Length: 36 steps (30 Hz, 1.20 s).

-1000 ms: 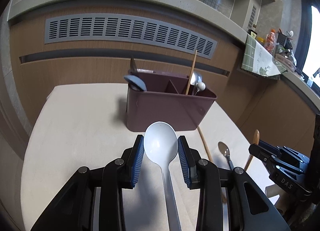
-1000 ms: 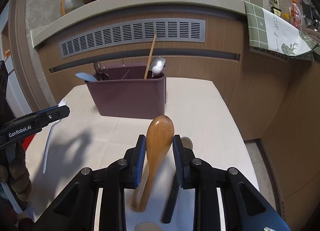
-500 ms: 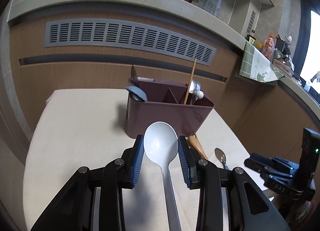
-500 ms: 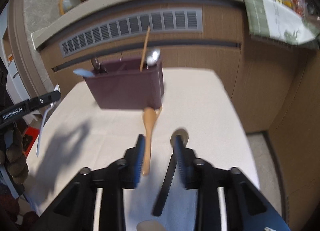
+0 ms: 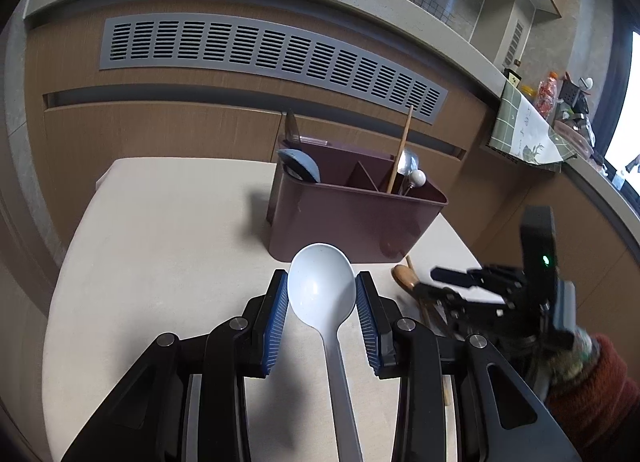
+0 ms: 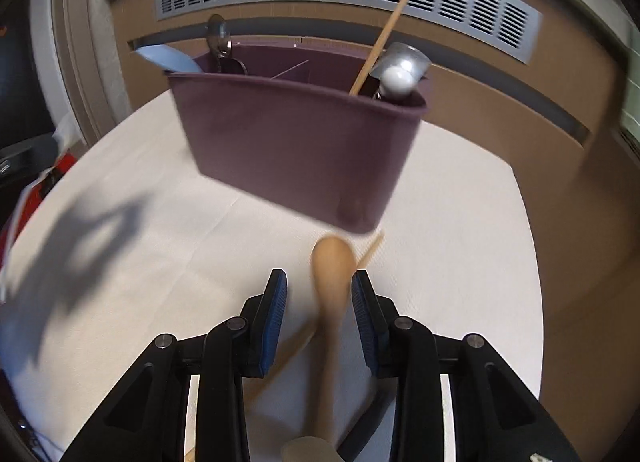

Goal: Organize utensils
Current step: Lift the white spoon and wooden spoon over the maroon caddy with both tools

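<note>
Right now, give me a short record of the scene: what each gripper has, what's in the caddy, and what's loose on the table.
left gripper: shut on white plastic spoon
right gripper: jaws closing around light wooden spoon lying on the table; pads not clearly touching it
caddy: maroon plastic utensil caddy, holding a blue spoon, a wooden chopstick and metal spoons
loose on table: a second chopstick beside the wooden spoon
surface: table with a cream cloth

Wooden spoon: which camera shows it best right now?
The right wrist view: the wooden spoon fills the centre between the closing right gripper pads, though blurred. The left wrist view shows only its bowl beside that gripper.
</note>
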{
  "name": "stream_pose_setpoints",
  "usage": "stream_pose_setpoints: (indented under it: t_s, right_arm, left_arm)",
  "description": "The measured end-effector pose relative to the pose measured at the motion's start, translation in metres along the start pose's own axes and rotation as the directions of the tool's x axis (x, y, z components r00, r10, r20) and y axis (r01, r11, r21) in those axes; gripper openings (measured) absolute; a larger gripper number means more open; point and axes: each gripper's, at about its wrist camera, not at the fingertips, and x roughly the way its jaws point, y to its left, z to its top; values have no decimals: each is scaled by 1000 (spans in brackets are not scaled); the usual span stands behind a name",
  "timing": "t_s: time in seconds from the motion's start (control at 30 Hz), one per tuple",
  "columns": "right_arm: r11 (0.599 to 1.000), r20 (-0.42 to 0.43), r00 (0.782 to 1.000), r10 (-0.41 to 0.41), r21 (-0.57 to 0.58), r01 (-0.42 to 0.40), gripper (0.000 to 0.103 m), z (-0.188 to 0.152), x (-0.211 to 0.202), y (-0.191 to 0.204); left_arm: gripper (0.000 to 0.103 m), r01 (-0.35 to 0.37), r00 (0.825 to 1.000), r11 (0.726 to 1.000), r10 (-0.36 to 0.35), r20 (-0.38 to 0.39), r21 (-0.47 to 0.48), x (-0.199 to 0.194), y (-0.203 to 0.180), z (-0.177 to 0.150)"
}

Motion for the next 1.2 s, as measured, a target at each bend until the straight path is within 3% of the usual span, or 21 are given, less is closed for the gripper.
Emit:
stream_pose_setpoints:
  t_s: [0.2,0.33,0.37,0.43,0.63,1.0,1.13,1.2]
  right_arm:
    - [998,-97,995,19,57,-14,32,10,35,-15]
    - [994,-91,996,12,108,-2,32,5,33,-19]
    - [992,-85,996,14,123,-4,27,3,30,-20]
    - [990,-70,997,16,143,-6,26,0,24,-22]
    - [975,56,998,36,218,-47,26,-12,-22,-24]
    - [971,227,974,16,230,-70,26,-10,-85,-23]
    - [975,321,947,4,210,-76,26,15,-106,-17]
    - [978,416,909,-6,192,-82,26,40,-134,-16]
  left_arm:
    - [35,-7,1000,1000,7,-7,-11,5,4,-2]
    - [35,-6,1000,1000,6,-2,-2,8,2,-3]
    - [35,-4,1000,1000,4,-1,-1,9,2,-4]
    - [35,1,1000,1000,-1,9,2,9,-1,-4]
    - [35,-15,1000,999,14,28,32,7,-12,-4]
    - [35,-40,997,997,35,64,73,6,-34,7]
    - [35,-4,984,996,-12,177,88,-13,-44,42]
    - [35,25,957,995,-52,285,99,-28,-52,72]
